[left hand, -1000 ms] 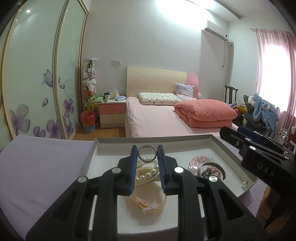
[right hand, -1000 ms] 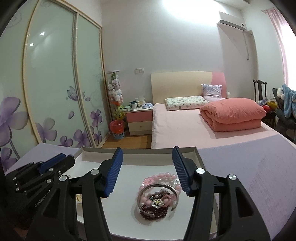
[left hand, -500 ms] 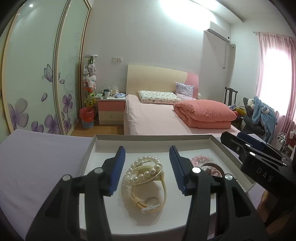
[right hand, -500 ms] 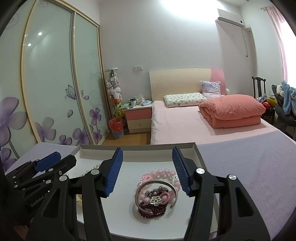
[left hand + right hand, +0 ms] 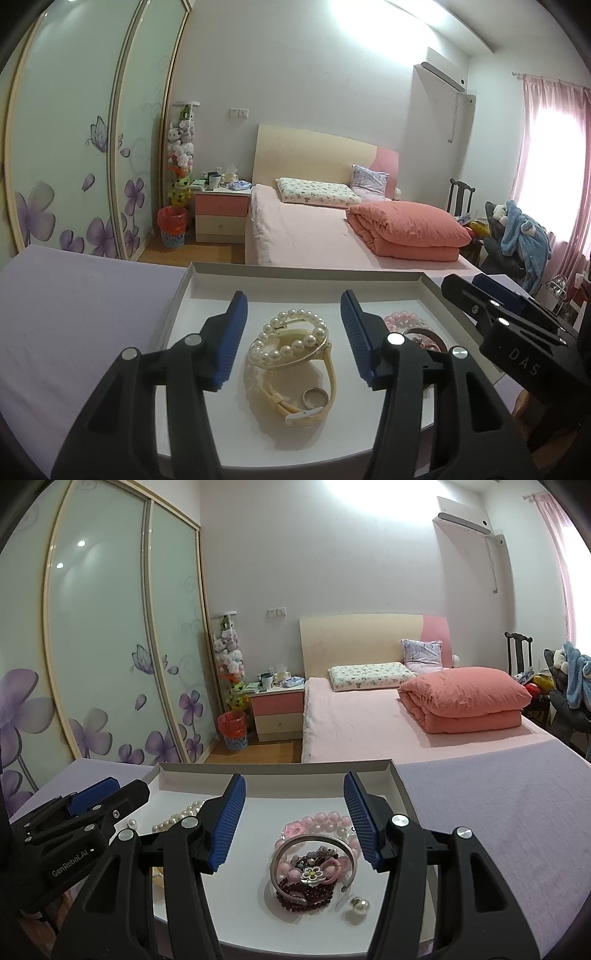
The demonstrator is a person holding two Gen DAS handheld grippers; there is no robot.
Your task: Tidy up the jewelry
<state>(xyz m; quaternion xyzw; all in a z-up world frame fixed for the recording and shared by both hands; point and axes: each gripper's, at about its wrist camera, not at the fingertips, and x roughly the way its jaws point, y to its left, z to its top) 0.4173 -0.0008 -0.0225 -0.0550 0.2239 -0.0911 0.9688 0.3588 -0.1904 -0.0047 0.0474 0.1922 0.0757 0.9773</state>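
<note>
Since a second ago the silver ring (image 5: 315,397) has left the left gripper (image 5: 293,341): it was pinched between the blue pads high over the tray, and it now lies flat on the white tray (image 5: 207,291) floor, inside the loop of the cream watch (image 5: 295,391) strap, low in the centre of the left wrist view. That gripper's jaws have just been opening and now stand apart, released, with nothing pressed between them; the pearl bracelet (image 5: 291,341) and the watch show through the gap but lie on the tray below. It points forward and slightly downward over the tray's left half.

At the lower centre of the right wrist view the right gripper (image 5: 293,819) hangs at a similar shallow downward tilt, unmoved, its jaws apart and gripping nothing. Under its gap, on the tray's right half, sits a heap: a pink bead bracelet (image 5: 321,818), a silver bangle (image 5: 314,853), a dark red bead bracelet (image 5: 303,891) and a flower charm (image 5: 314,874). A loose pearl (image 5: 360,906) lies just beside the heap at its lower right. The tray rests on a lilac cloth (image 5: 498,812).
</note>
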